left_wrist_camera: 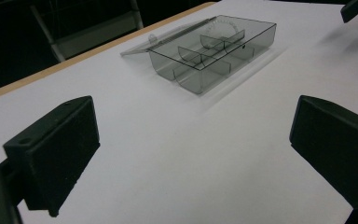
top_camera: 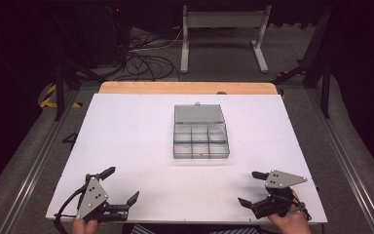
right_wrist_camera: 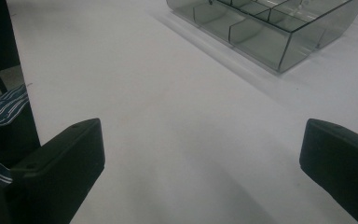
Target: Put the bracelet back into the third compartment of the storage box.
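A clear box [top_camera: 200, 140] sits on the white bench [top_camera: 126, 141], a little past its middle and slightly toward the far edge. Its lid [top_camera: 199, 113] is swung fully back and lies flat on the bench behind the tray. The tray is split by thin walls into compartments — two rows across in the high view — and nothing shows inside them.

The left tool [top_camera: 121, 187] hovers at the near left corner of the bench, held by a hand [top_camera: 85, 226] at the bottom edge, its grey plate on top. Its jaws are spread wide and grip nothing; in the left gripper view they stand far apart at either side with bare bench between them, and the box [left_wrist_camera: 212, 51] lies well ahead, its lid hinged away toward the bench's wooden far edge [left_wrist_camera: 88, 53].

The right tool [top_camera: 252, 189] is at the near right corner, held by the other hand [top_camera: 287, 222], also released — jaws apart and empty. In the right gripper view the box [right_wrist_camera: 270, 23] shows at the top, well apart from the jaws, and a striped sleeve [right_wrist_camera: 2, 109] shows at the left edge.

Both tools are well clear of the box, one at each side, with open bench between.
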Available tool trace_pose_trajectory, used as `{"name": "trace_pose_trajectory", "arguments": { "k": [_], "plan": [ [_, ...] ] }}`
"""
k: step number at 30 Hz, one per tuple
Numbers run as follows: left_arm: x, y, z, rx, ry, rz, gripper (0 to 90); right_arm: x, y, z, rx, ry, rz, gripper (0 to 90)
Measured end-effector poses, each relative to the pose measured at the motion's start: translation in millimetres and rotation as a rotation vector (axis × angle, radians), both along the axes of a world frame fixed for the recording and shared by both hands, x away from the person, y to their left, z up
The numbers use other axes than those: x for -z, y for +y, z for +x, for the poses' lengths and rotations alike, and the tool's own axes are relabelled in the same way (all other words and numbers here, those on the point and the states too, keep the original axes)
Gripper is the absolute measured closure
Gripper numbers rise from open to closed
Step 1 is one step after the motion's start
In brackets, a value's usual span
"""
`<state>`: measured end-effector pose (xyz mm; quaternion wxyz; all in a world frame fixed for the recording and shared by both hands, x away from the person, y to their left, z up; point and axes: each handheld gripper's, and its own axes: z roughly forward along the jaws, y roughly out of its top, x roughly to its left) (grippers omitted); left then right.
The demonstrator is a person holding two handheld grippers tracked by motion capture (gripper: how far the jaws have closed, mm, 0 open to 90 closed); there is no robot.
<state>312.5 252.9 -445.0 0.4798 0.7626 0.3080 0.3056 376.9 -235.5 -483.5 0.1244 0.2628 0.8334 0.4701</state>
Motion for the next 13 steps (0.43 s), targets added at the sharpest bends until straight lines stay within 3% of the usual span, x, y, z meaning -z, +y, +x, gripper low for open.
{"name": "trace_pose_trajectory", "arguments": {
  "k": [13],
  "plan": [
    [1.7,-0.1,1.2,-0.002,-0.003,0.004,1.9,-5.6,-4.5,-0.5,0.024,-0.023,-0.025,0.9]
  ]
}}
